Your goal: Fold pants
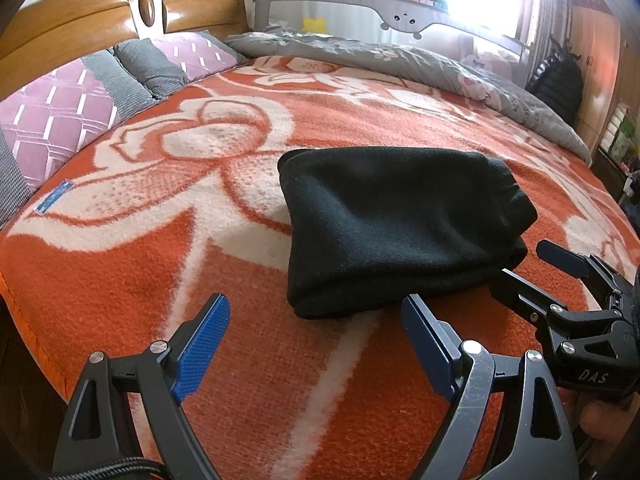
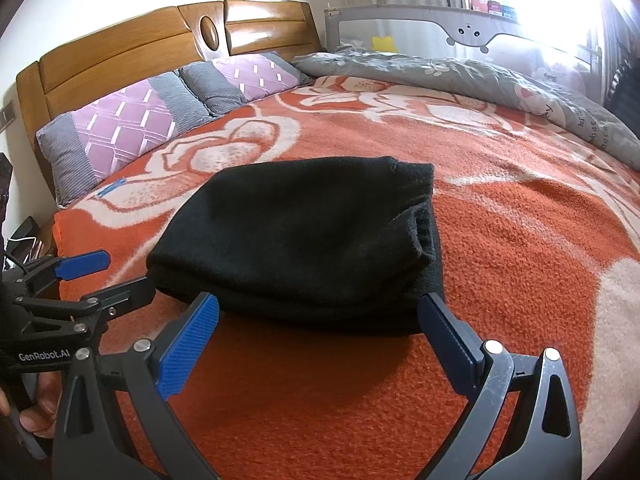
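Nearest the lens in each wrist view are that tool's own blue-padded jaws, spread wide with nothing between them: the left gripper point(image 1: 316, 332) hangs just short of the near edge of the pants point(image 1: 396, 228), and the right gripper point(image 2: 320, 332) sits at that same near edge, its pads just beside the cloth; whether they touch it cannot be told. Beyond them the black pants lie as a compact, thick bundle of several layers on the orange-and-cream blanket point(image 1: 168, 288) of the bed, so the folding looks close to done. The knit reads as soft, limp and light, likely to sag or slide open if lifted by one layer, so a hold should probably pinch the whole stack at the near corners. Farther off lie purple-and-grey pillows point(image 2: 120, 128), a grey quilt point(image 2: 460, 76) and the wooden headboard point(image 2: 120, 52).
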Demonstrator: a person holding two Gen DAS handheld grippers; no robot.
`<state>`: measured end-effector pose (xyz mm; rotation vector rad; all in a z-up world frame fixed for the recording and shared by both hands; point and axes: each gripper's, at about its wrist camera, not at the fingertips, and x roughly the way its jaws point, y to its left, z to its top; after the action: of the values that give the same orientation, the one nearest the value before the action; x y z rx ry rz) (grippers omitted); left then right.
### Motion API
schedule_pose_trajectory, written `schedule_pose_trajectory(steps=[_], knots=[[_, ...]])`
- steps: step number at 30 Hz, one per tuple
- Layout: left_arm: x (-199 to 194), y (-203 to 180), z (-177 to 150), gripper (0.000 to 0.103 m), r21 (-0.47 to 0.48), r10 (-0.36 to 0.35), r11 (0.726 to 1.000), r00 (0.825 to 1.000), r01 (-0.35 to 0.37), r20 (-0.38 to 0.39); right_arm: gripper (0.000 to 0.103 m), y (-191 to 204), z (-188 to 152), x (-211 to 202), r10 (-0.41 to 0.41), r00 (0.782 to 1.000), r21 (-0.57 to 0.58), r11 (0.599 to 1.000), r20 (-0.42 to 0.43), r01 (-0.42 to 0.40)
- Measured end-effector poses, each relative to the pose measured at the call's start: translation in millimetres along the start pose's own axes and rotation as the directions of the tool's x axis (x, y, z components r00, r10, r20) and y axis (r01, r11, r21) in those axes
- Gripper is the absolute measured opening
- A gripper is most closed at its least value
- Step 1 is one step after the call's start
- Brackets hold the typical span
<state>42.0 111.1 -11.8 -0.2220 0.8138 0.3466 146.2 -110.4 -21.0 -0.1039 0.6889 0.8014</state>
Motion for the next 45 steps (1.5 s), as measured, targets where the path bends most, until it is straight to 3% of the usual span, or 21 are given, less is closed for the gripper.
schedule_pose_trajectory(steps=[45], knots=[[-1, -19, 17, 0.088, 0.037, -0.004, 0.999, 1.0, 0.004, -0.005, 0.1, -16, 8, -4, -0.002, 1.0, 0.049, 0.999, -0.004, 0.002]])
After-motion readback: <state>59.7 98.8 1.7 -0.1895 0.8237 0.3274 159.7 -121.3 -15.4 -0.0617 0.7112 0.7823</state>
